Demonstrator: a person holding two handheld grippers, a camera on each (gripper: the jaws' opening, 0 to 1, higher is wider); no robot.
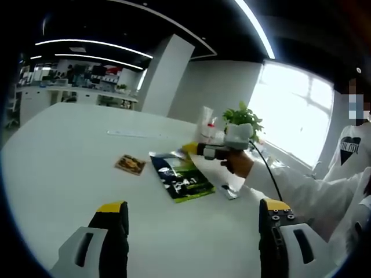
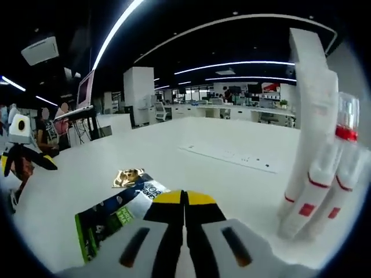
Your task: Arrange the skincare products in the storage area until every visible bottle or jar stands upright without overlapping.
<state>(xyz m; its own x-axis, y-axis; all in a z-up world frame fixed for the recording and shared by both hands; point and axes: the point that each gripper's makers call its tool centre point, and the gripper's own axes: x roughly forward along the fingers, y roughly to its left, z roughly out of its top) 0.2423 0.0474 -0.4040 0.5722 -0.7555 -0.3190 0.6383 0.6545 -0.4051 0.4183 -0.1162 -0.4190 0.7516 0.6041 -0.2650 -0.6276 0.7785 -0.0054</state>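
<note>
Hovering low over white table (image 1: 64, 145): left gripper (image 1: 194, 223), jaws wide apart, nothing between; right gripper (image 2: 185, 202), yellow tips pressed together, empty. Standing upright just right of closed gripper: white red-banded skincare tubes (image 2: 316, 197). Lying flat nearby: glossy green-black packet (image 1: 181, 176), small gold sachet (image 2: 127, 176); potted green plant (image 1: 242, 116) behind.

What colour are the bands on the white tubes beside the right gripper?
Red bands on the white tubes, clearest in the right gripper view.

Left tongs (image 1: 194, 215) gape over the white bench (image 1: 69, 145); beyond, a green magazine (image 1: 181, 176), a small packet (image 1: 130, 164) left, right tongs (image 1: 188, 149) in a hand (image 1: 239, 163).
</note>
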